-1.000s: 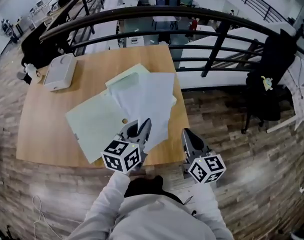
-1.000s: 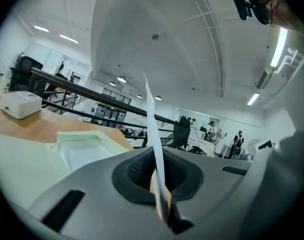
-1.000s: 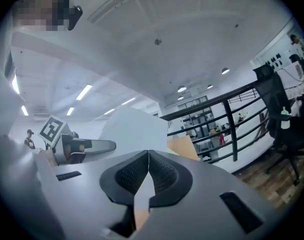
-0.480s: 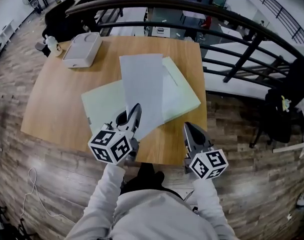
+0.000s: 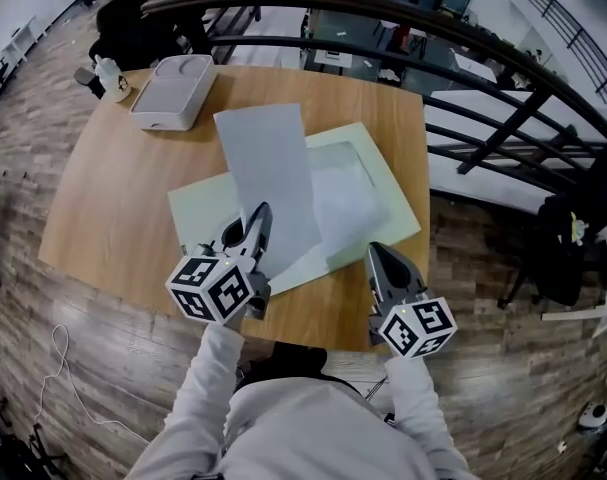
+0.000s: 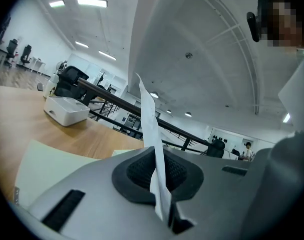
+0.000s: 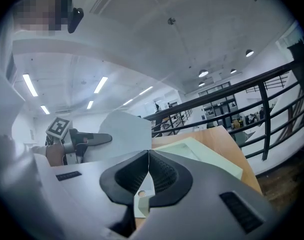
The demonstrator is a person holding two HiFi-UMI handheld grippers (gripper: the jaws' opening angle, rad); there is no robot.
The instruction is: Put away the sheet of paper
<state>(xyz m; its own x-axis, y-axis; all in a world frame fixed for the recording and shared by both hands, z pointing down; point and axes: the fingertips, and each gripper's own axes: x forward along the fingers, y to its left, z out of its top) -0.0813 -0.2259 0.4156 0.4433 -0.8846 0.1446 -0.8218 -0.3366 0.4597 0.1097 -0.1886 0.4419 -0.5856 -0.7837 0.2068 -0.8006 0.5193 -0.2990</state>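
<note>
A white sheet of paper [image 5: 271,168] is lifted off the table with my left gripper [image 5: 255,220] shut on its near edge. In the left gripper view the sheet [image 6: 148,124] runs edge-on up from between the closed jaws [image 6: 159,184]. Under it lies an open pale green folder [image 5: 373,193] on the wooden table [image 5: 113,198]. My right gripper [image 5: 376,258] hovers at the table's front edge, right of the folder, shut and empty. In the right gripper view the jaws [image 7: 148,159] meet, with the raised sheet [image 7: 124,129] and the folder [image 7: 202,154] beyond them.
A white box [image 5: 175,90] sits at the table's back left corner, with a small white bottle [image 5: 111,78] beside it. A black curved railing [image 5: 463,48] runs behind the table and down its right side. Wooden floor surrounds the table.
The left gripper has lifted and swung the sheet toward the left, uncovering the folder's right half. The right gripper has stayed at the table's front edge.
</note>
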